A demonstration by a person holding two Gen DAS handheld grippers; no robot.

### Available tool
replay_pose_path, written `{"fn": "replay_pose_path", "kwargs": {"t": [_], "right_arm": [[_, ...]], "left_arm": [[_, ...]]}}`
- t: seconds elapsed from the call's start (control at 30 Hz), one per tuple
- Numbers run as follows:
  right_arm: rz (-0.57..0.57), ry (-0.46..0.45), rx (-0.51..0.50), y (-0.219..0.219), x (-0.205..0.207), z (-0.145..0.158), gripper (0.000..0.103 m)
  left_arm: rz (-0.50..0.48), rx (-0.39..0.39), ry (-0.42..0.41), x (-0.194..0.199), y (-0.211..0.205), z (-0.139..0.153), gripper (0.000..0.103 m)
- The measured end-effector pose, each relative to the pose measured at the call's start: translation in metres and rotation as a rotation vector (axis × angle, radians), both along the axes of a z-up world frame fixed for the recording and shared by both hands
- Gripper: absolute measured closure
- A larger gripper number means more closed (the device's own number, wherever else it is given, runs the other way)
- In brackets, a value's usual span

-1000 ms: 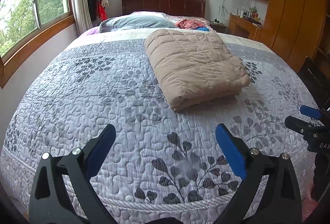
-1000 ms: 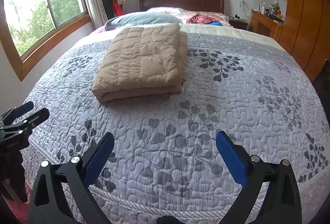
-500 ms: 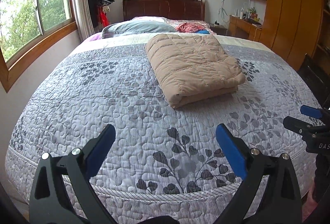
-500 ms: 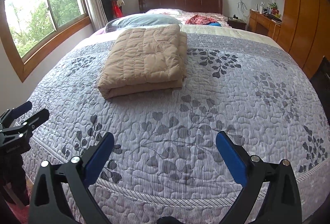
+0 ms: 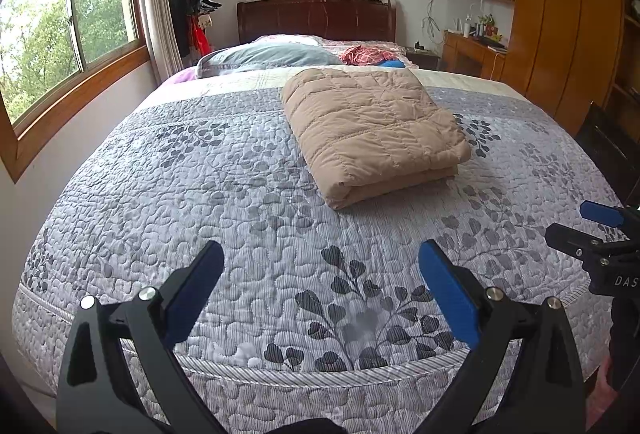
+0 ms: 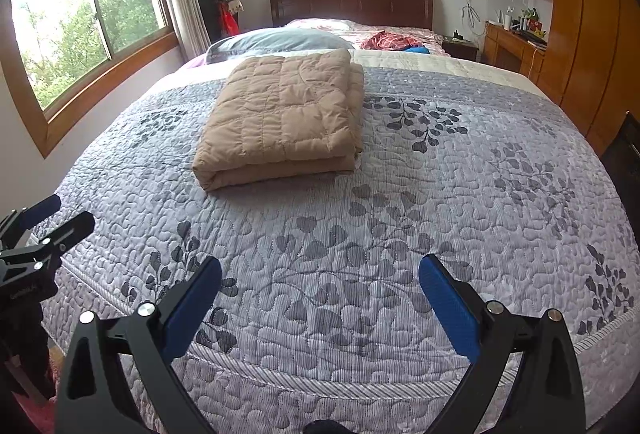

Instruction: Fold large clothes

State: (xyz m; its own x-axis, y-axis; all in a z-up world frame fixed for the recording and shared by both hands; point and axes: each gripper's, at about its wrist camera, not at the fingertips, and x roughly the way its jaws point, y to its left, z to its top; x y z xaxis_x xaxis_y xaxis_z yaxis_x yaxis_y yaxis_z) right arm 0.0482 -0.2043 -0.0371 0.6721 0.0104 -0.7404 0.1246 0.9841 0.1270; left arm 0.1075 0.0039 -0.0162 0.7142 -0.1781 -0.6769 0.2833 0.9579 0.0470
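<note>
Both tools hang empty over the near edge of the bed [image 5: 120, 218]: the left gripper [image 5: 320, 274] and the right gripper [image 6: 320, 286] each stand with jaws spread wide, touching nothing. Farther in, about mid-bed and well apart from both, lies the tan quilted garment [image 5: 372, 130], stacked in a compact, layered rectangle. Beyond it, a grey pillow [image 5: 268, 56] sits toward the headboard edge. Judging by this, folding looks finished; any next move probably only calls for tidying or setting the bundle aside.
</note>
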Motion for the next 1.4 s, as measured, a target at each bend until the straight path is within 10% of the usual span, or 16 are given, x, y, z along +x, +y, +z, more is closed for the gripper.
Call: {"fn": "replay_pose_path", "kwargs": {"t": [1.4], "right_arm": [[0.019, 0.013, 0.011, -0.0006, 0.0036, -0.0060, 0.004]], "left_arm": [[-0.013, -0.008, 0.022, 0.0021, -0.0030, -0.0044, 0.006]]}}
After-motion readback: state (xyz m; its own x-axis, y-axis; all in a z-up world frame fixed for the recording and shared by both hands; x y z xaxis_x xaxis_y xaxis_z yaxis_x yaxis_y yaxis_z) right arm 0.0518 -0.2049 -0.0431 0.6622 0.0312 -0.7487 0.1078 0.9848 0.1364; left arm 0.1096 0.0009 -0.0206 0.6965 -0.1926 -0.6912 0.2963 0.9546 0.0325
